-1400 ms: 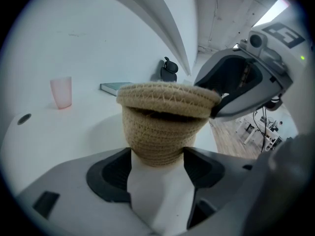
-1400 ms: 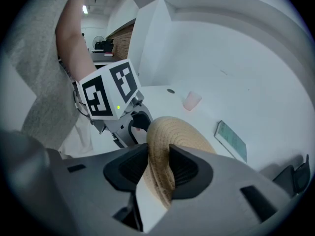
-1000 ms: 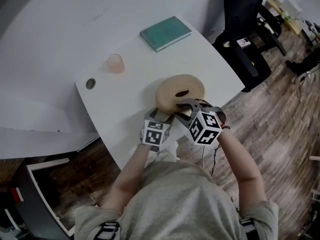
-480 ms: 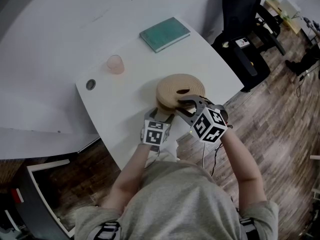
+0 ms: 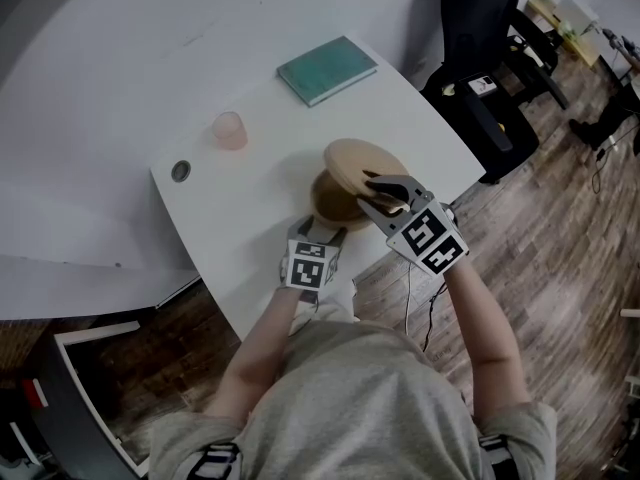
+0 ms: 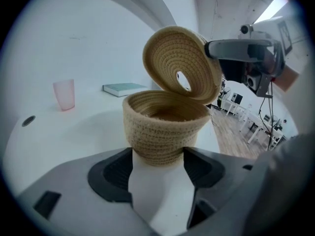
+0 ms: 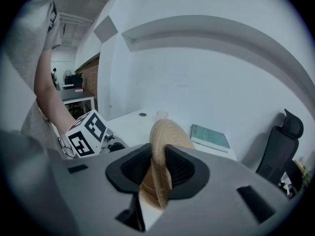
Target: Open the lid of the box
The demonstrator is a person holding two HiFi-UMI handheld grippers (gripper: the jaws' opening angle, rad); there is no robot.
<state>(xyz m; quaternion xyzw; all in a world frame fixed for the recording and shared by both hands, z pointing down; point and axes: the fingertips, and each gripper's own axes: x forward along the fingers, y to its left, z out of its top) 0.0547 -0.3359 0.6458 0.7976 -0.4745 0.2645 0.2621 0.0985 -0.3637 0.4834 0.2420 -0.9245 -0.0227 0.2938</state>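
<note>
Woven box [image 5: 328, 202]: on counter [image 5: 250, 208], base clamped by left gripper [image 5: 328, 234]. Lid [image 5: 360, 161]: newly lifted clear, tilted, its rim pinched in right gripper [image 5: 383, 190], whose jaws just closed tighter. Opening nearly done.

In the head view the tilted lid [image 5: 360, 158] covers the far part of the box [image 5: 330, 204], and the right hand-held gripper [image 5: 372, 190] hides the lid's near edge. In the right gripper view the box is out of sight. The chair [image 5: 485, 28] is cut by the top edge.
</note>
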